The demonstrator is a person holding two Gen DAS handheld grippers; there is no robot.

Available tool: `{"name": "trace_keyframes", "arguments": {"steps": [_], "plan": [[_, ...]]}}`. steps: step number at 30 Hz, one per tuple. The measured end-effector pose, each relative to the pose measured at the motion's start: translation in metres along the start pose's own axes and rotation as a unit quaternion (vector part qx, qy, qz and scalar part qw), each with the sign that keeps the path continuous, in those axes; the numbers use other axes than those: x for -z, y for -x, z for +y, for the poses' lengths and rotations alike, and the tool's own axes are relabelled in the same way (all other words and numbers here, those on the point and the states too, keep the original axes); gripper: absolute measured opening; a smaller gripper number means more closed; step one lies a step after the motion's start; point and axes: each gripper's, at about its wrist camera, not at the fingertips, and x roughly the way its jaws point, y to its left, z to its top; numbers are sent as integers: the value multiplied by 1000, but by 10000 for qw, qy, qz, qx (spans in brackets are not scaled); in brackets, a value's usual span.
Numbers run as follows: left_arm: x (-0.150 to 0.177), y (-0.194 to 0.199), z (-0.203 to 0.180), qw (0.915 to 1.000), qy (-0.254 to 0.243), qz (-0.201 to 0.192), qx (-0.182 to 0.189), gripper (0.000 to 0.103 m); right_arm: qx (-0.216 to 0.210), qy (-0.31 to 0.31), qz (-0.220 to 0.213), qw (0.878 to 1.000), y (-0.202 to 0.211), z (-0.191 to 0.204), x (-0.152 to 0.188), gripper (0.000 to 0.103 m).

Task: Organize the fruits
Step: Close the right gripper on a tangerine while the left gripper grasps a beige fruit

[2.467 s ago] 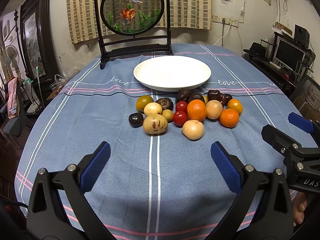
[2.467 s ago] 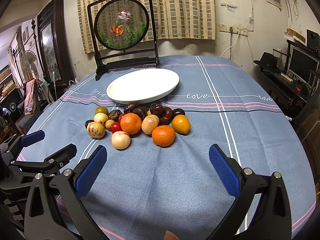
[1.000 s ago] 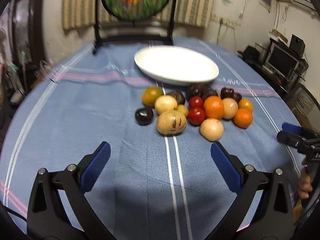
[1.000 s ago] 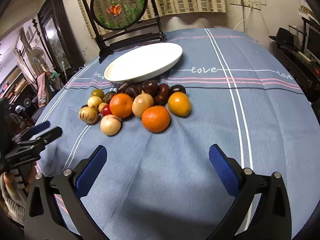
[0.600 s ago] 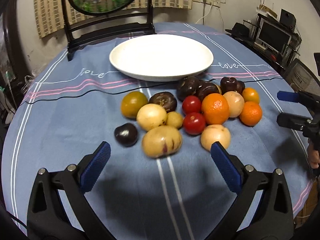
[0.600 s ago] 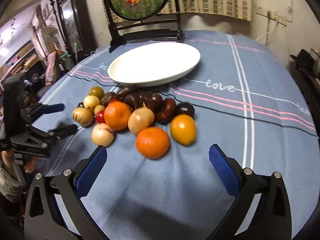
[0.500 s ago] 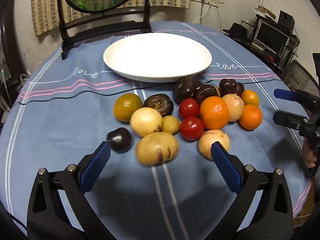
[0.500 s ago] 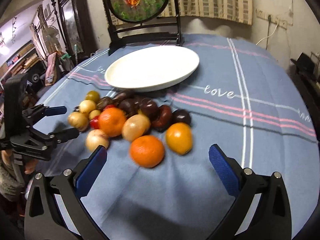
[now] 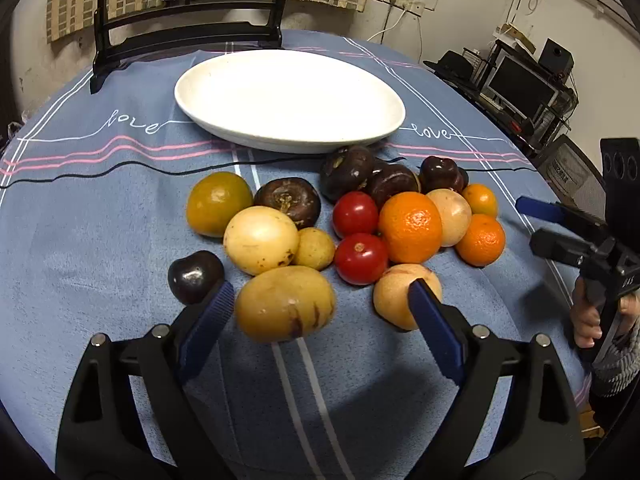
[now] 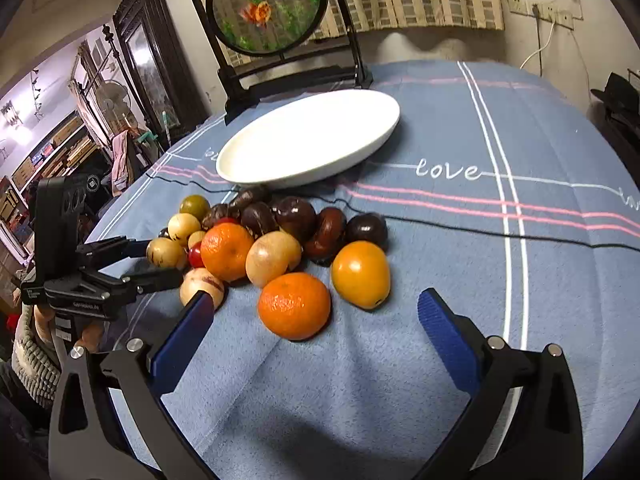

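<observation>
Left wrist view is looking steeply down from close over the left end of the fruit pile [image 9: 344, 232], facing the white plate [image 9: 288, 100]. Right wrist view is sitting close over the pile's right end [image 10: 280, 248], facing the same plate [image 10: 308, 140]. Both are sharing pile, plate, blue tablecloth [image 9: 100, 208].

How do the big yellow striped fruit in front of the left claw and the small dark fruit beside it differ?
The yellow striped fruit is much larger; the dark fruit is small. The yellow striped fruit is pale with brown streaks and matte; the dark fruit is almost black and glossy. The yellow striped fruit is oval, the dark fruit rounder. Both lie on the blue tablecloth, outside the white plate.
</observation>
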Motion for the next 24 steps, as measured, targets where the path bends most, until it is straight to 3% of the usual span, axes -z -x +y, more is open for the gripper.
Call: {"name": "trace_keyframes", "arguments": {"steps": [3, 10, 16, 21, 24], "plan": [[1, 2, 3, 10000, 34, -2, -20, 66, -5, -24, 97, 9999, -3, -2, 1, 102], [0, -4, 19, 9994, 312, 140, 38, 47, -16, -61, 209, 9998, -7, -4, 3, 102], [0, -4, 16, 9997, 239, 105, 20, 46, -30, 10, 349, 9994, -13, -1, 5, 101], [4, -3, 9, 9999, 96, 119, 20, 46, -137, 110, 501, 9986, -20, 3, 6, 73], [4, -3, 8, 9999, 85, 129, 22, 46, -135, 65, 522, 9985, -24, 2, 4, 72]]}}
